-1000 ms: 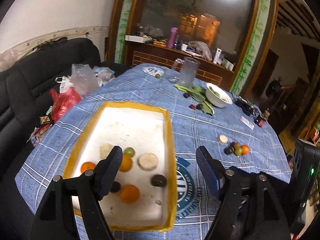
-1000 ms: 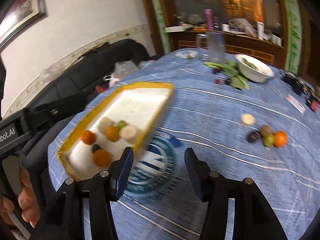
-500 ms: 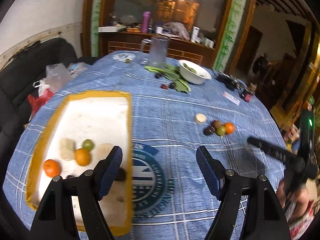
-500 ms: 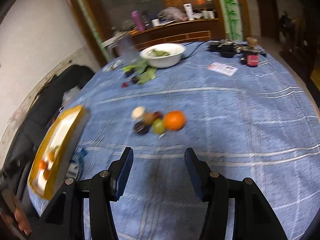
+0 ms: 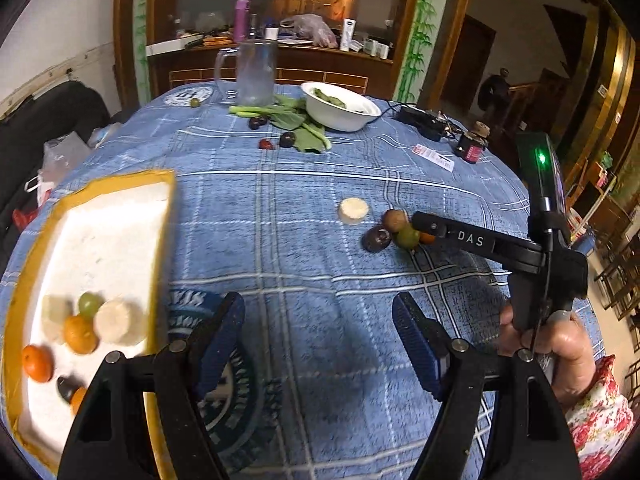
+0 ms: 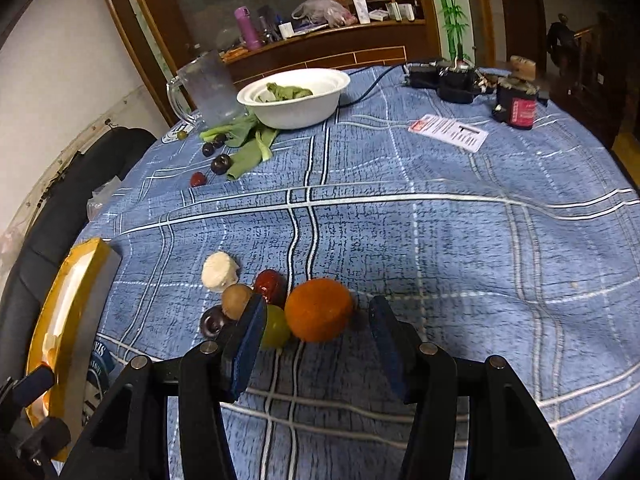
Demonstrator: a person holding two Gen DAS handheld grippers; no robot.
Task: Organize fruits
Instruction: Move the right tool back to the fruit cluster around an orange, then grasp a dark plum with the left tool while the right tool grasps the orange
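A loose fruit pile lies on the blue checked tablecloth: an orange (image 6: 319, 309), a green grape (image 6: 274, 326), a red date (image 6: 270, 282), a brown round fruit (image 6: 236, 300), a dark plum (image 6: 212, 322) and a banana slice (image 6: 218, 271). My right gripper (image 6: 318, 332) is open low over the pile, and the orange sits just ahead between its fingertips, untouched. The yellow-rimmed white tray (image 5: 160, 216) holds oranges, a green grape, banana slices and a dark fruit. My left gripper (image 5: 318, 336) hangs open and empty over the cloth right of the tray. The right gripper (image 5: 452, 232) hides most of the orange there.
At the far side stand a white bowl (image 6: 294, 100) of greens, a glass mug (image 6: 208, 88), leafy stalks (image 6: 248, 148) with dark plums, a card (image 6: 448, 132), a small dark bottle (image 6: 516, 104) and black cables (image 6: 444, 78). A black sofa (image 5: 36, 128) borders the table's left.
Both views have swung right, away from the tray. The right gripper came down onto the fruit pile, so the orange now lies between its fingertips. The left gripper left the tray for open cloth.
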